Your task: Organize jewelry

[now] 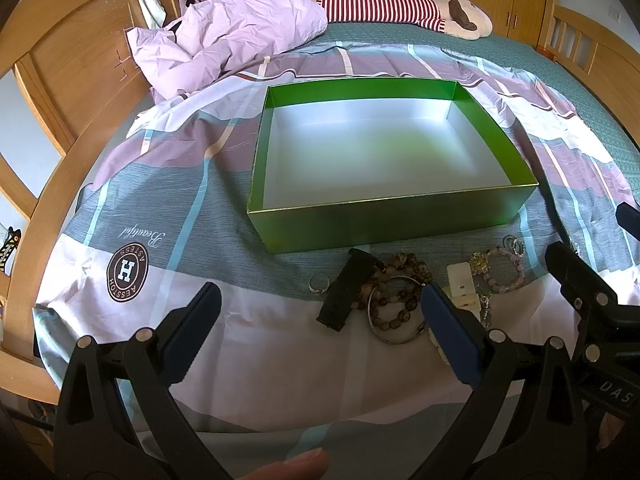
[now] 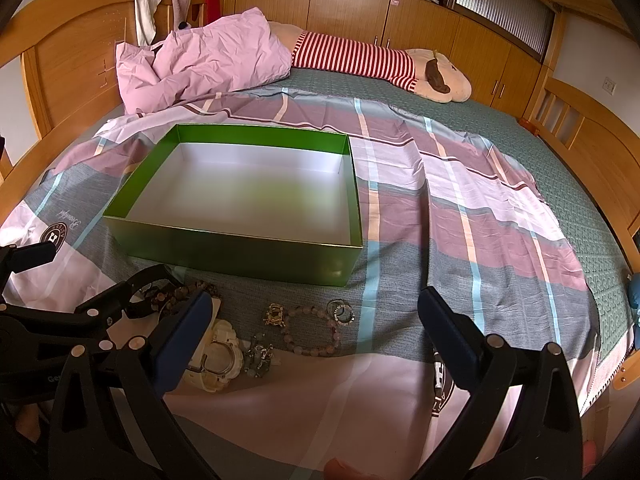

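Note:
An open green box [image 1: 384, 222] [image 2: 240, 254] with a white, empty inside sits on the bed sheet. In front of it lie jewelry pieces: a silver ring [image 1: 319, 282], a black watch [image 1: 347, 290], a brown bead bracelet [image 1: 394, 296] on a metal bangle, a white watch [image 1: 462, 286] [image 2: 218, 354], a pink bead bracelet [image 1: 506, 274] [image 2: 316, 330], a gold charm [image 2: 275, 315] and small rings [image 2: 342, 313]. My left gripper [image 1: 320, 296] is open and empty above the black watch. My right gripper [image 2: 314, 300] is open and empty above the pink bracelet.
A crumpled pink quilt [image 1: 236, 28] and a striped plush toy [image 1: 400, 6] lie at the far side of the bed. A wooden bed frame [image 1: 72, 80] runs along the left. The other gripper shows at each view's edge [image 1: 588, 288] [image 2: 80, 312].

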A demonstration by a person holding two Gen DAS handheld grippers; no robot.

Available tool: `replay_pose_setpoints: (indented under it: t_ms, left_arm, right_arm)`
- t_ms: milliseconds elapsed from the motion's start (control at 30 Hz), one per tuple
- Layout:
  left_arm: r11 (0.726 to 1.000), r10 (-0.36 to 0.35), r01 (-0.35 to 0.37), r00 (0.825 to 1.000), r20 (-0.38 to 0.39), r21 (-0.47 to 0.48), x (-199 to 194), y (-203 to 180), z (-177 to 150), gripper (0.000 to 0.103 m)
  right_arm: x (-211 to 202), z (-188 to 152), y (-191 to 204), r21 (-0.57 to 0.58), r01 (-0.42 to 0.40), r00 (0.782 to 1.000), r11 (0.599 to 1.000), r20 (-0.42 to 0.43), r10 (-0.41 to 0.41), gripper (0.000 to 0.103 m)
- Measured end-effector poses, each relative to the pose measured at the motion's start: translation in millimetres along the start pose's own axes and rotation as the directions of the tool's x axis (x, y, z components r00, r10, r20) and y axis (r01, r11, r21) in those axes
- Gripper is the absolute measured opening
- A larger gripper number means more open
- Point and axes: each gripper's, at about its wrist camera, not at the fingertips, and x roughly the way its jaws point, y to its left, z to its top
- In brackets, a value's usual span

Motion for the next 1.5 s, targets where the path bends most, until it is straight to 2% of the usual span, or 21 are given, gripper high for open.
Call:
replay_pose_setpoints:
  t_ms: [1067,1233,1400,1500]
  left_arm:
    - [1.0,0.01,-0.01,1.0,-0.007,0.006,0.2,3.1,-4.4,0.099]
    - [0.999,0.032,-0.032,0.999,-0.03,-0.002,5.7,6.0,-4.3,0.099]
    - [0.999,0.028,-0.03,0.996,-0.082,-0.025,14.4,16.7,-5.2,0.099]
    - [0.999,0.034,-0.036,0.997,-0.075,-0.026,13.2,20.0,-3.1,0.099]
  right_arm:
    - [1.1,-2.3,2.6,-0.005,0.005,1.0,1.0,-0.002,-0.005,0.1]
    - [4.2,-4.1,-8.8,-0.008,0.068,0.998,0.998,-0.001,-0.068,0.1]
    - [16.2,-5.1,-32.0,0.004,0.137,0.988,0.991,-0.069,-0.136,0.1]
    - [18.4,-8.0,-35.6,-0.004,0.111,0.99,0.994,-0.09,-0.111,0.1]
